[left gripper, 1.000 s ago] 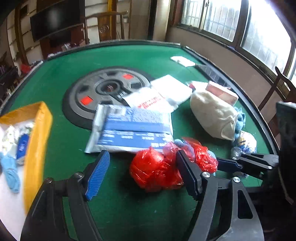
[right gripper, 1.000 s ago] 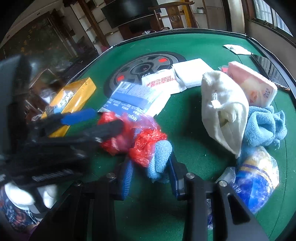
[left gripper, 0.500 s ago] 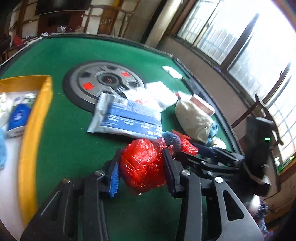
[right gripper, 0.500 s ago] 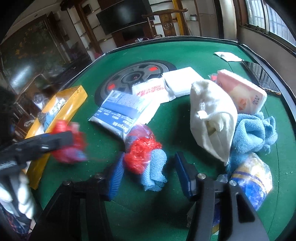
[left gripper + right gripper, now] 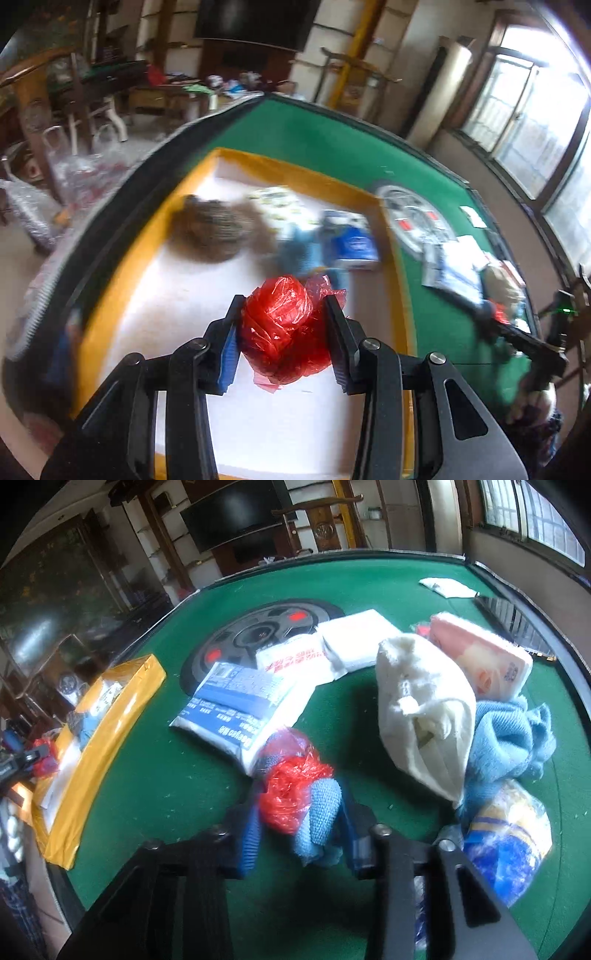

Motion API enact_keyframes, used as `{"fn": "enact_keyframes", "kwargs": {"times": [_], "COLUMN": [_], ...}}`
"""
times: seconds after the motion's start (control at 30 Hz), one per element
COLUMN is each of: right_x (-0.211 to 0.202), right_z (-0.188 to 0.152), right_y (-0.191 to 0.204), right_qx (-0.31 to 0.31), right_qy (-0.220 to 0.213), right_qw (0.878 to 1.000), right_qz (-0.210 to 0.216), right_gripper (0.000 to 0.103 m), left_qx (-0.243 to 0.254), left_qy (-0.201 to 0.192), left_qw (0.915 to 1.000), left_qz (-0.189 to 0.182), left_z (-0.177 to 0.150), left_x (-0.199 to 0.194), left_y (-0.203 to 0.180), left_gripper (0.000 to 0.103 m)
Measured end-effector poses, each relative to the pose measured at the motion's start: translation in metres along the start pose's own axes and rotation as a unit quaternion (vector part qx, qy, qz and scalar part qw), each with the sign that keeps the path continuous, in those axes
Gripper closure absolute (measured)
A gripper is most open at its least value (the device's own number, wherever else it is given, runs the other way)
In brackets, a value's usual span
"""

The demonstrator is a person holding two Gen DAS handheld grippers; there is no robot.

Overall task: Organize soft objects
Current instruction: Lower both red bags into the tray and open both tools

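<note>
While the left gripper [image 5: 282, 325] clamps a crumpled red plastic bag [image 5: 284, 325] btwn both pads, it hangs over the white floor of the yellow-walled tray [image 5: 373, 201]. Further in, blurred, the tray holds a brownish bundle [image 5: 210, 232], a light-blue cloth [image 5: 295, 247] & a blue-labelled pack [image 5: 352, 245]. Tray sits on the green felt table [image 5: 332, 147], w/ the grey round centre plate [image 5: 413, 218] just past its far corner.

Right gripper [image 5: 297, 816]: jaws closing around a blue cloth [image 5: 319, 812] w/ more red plastic [image 5: 291, 790] bunched on it; both lie btwn the pads on the felt, and pad contact can't be told for sure through the blur. Just beyond, a blue-and-white flat pack [image 5: 240, 705], then a white pack w/ red print [image 5: 291, 661] & a plain white pack [image 5: 358, 638]. To the right: cream drawstring bag [image 5: 421, 709], pink tissue pack [image 5: 484, 661] behind it, blue towel [image 5: 513, 738] touching the bag, blue-yellow wrapped bundle [image 5: 506, 842] nearest. Far left in this view, the tray's yellow wall.
</note>
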State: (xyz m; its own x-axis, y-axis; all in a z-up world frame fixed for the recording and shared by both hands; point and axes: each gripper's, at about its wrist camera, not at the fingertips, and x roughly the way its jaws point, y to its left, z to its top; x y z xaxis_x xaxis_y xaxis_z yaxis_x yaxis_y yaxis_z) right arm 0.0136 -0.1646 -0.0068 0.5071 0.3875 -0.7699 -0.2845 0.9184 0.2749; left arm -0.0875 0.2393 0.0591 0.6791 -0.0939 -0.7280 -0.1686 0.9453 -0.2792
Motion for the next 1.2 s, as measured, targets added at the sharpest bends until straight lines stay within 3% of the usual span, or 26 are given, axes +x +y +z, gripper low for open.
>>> {"fn": "enact_keyframes", "kwargs": {"times": [0.13, 0.27, 0.37, 0.43, 0.5, 0.53, 0.57, 0.73, 0.83, 0.97, 1.13, 1.2], "right_x": [-0.013, -0.036, -0.044, -0.042, -0.035, -0.031, -0.025, 0.011, 0.04, 0.082, 0.112, 0.113], "right_z": [0.002, 0.007, 0.011, 0.014, 0.017, 0.02, 0.021, 0.024, 0.022, 0.024, 0.021, 0.022], "right_y": [0.007, 0.034, 0.067, 0.087, 0.113, 0.126, 0.139, 0.21, 0.25, 0.296, 0.33, 0.329], "right_qx": [0.007, -0.02, -0.053, -0.07, -0.088, -0.097, -0.106, -0.153, -0.176, -0.196, -0.226, -0.212], "right_qy": [-0.008, -0.022, -0.023, -0.019, -0.011, -0.005, 0.0, 0.042, 0.075, 0.105, 0.104, 0.105], "right_qw": [1.0, 1.0, 0.998, 0.997, 0.995, 0.994, 0.992, 0.981, 0.971, 0.964, 0.962, 0.965], "right_qz": [-0.002, 0.005, 0.015, 0.024, 0.042, 0.052, 0.062, 0.116, 0.14, 0.147, 0.11, 0.115], "right_gripper": [0.07, 0.07, 0.07, 0.07, 0.07, 0.07, 0.07, 0.07, 0.07, 0.07, 0.067, 0.066], "left_qx": [-0.003, -0.031, -0.067, -0.07, -0.062, -0.06, -0.059, -0.057, -0.07, -0.093, -0.11, -0.117], "left_qy": [0.021, 0.054, 0.071, 0.059, 0.047, 0.043, 0.039, 0.013, -0.009, -0.047, -0.071, -0.075], "left_qw": [0.9969, 0.9914, 0.989, 0.9892, 0.9918, 0.9929, 0.9936, 0.9956, 0.9965, 0.9945, 0.9914, 0.9902], "left_qz": [0.076, 0.115, 0.111, 0.115, 0.101, 0.094, 0.088, 0.072, 0.044, 0.009, 0.012, 0.012], "left_z": [0.013, 0.028, 0.043, 0.053, 0.061, 0.064, 0.066, 0.063, 0.051, 0.03, 0.012, 0.006], "left_x": [0.016, 0.045, 0.067, 0.073, 0.074, 0.072, 0.069, 0.039, 0.007, -0.036, -0.059, -0.064], "left_y": [0.03, 0.056, 0.072, 0.071, 0.065, 0.063, 0.06, 0.064, 0.076, 0.091, 0.102, 0.105], "left_gripper": [0.059, 0.058, 0.058, 0.058, 0.053, 0.045, 0.037, 0.037, 0.036, 0.035, 0.035, 0.035]}}
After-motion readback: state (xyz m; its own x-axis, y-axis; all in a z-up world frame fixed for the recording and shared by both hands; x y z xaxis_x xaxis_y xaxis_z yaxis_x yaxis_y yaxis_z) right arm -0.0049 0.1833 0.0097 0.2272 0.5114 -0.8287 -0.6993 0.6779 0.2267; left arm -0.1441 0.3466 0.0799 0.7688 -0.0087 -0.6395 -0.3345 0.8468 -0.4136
